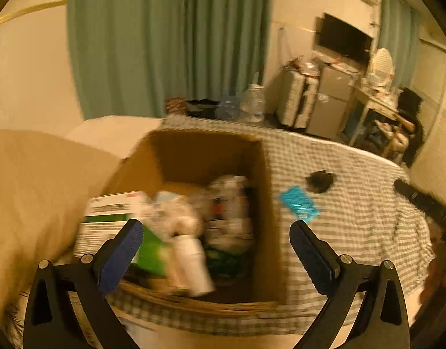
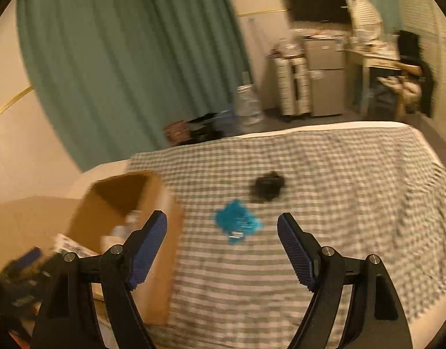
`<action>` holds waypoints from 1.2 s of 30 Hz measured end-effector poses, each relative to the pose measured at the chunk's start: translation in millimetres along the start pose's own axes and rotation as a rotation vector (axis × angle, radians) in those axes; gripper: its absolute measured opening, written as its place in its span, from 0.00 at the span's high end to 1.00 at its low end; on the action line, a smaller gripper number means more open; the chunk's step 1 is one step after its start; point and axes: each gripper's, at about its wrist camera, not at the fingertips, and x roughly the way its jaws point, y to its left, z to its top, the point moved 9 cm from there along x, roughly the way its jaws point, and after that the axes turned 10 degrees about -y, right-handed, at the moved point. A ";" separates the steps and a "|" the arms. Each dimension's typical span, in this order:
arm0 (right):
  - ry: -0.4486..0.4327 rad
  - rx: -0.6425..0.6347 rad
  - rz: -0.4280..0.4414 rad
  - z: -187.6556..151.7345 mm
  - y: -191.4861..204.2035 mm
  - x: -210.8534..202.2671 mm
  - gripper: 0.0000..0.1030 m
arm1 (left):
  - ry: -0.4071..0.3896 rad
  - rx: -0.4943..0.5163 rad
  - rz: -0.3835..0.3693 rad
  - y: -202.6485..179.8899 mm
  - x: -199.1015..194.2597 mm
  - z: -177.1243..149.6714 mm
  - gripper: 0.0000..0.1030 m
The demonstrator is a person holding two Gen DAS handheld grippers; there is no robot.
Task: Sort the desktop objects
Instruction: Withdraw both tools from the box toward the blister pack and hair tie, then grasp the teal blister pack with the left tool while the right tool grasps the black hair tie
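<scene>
An open cardboard box [image 1: 260, 192] [image 2: 161, 232] stands on a checked cloth [image 1: 353, 192] [image 2: 324, 180]. Inside lie a white bottle [image 1: 192, 261], a green-and-white carton [image 1: 112, 212] and several blurred packets. My left gripper [image 1: 215, 226] hangs over the box's near end, open, with nothing between its pads. A blue packet [image 1: 300, 205] [image 2: 239, 222] lies on the cloth right of the box, and a small black object [image 1: 320, 181] [image 2: 268, 187] sits just beyond it. My right gripper [image 2: 222, 224] hovers over the cloth near the blue packet, open and empty.
A long black object [image 1: 420, 200] lies at the cloth's right edge. Beyond the far edge stand water bottles [image 1: 252, 104] [image 2: 247, 104], a green curtain [image 1: 164, 40], a small fridge [image 2: 324, 72] and a cluttered desk [image 2: 380, 58]. A tan surface [image 1: 33, 192] lies left of the box.
</scene>
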 end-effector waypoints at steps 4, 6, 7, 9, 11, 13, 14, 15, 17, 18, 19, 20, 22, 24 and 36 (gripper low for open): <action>-0.039 0.005 -0.105 -9.4 -55.4 -17.2 0.23 | 0.000 -0.041 -0.063 -58.1 1.4 -2.9 0.00; -0.052 0.012 -0.156 -18.1 -77.2 -19.2 0.22 | 0.033 -0.065 -0.086 -82.0 9.5 -9.9 0.00; -0.061 0.023 -0.179 -22.1 -88.0 -19.9 0.22 | 0.054 -0.075 -0.098 -96.8 16.2 -16.9 0.00; -0.069 0.058 -0.213 -32.1 -109.7 -16.5 0.22 | 0.085 -0.067 -0.083 -116.2 28.2 -28.4 0.00; -0.037 0.104 -0.221 -43.8 -124.6 -8.2 0.22 | 0.125 -0.039 -0.059 -135.6 44.6 -42.3 0.00; 0.008 0.158 -0.209 -58.8 -139.4 7.3 0.22 | 0.148 -0.028 -0.042 -148.8 58.4 -53.8 0.00; 0.015 0.167 -0.212 -62.6 -146.6 10.6 0.22 | 0.156 -0.025 -0.029 -156.4 67.7 -60.6 0.00; 0.020 0.170 -0.219 -67.6 -152.9 16.3 0.22 | 0.160 -0.023 -0.021 -160.9 75.2 -63.0 0.00; 0.027 0.169 -0.216 -75.4 -158.7 24.4 0.22 | 0.157 -0.011 0.006 -168.8 93.7 -70.9 0.00; 0.035 0.163 -0.206 -77.4 -161.5 31.8 0.22 | 0.162 -0.008 0.014 -171.6 102.1 -73.4 0.00; 0.035 0.155 -0.203 -78.7 -161.9 37.7 0.22 | 0.169 -0.009 0.024 -172.7 112.7 -76.9 0.00; 0.028 0.142 -0.204 -77.6 -163.7 42.8 0.22 | 0.182 -0.018 0.035 -172.4 125.7 -81.2 0.00; 0.012 0.127 -0.202 -74.9 -166.4 49.3 0.22 | 0.199 -0.044 0.063 -168.7 145.7 -86.4 0.00; 0.016 0.132 -0.195 -76.9 -167.5 55.4 0.22 | 0.214 -0.055 0.118 -160.9 166.2 -91.6 0.00; 0.070 0.066 -0.220 -86.9 -173.8 85.2 0.22 | 0.243 -0.207 0.125 -161.7 263.9 -88.2 0.00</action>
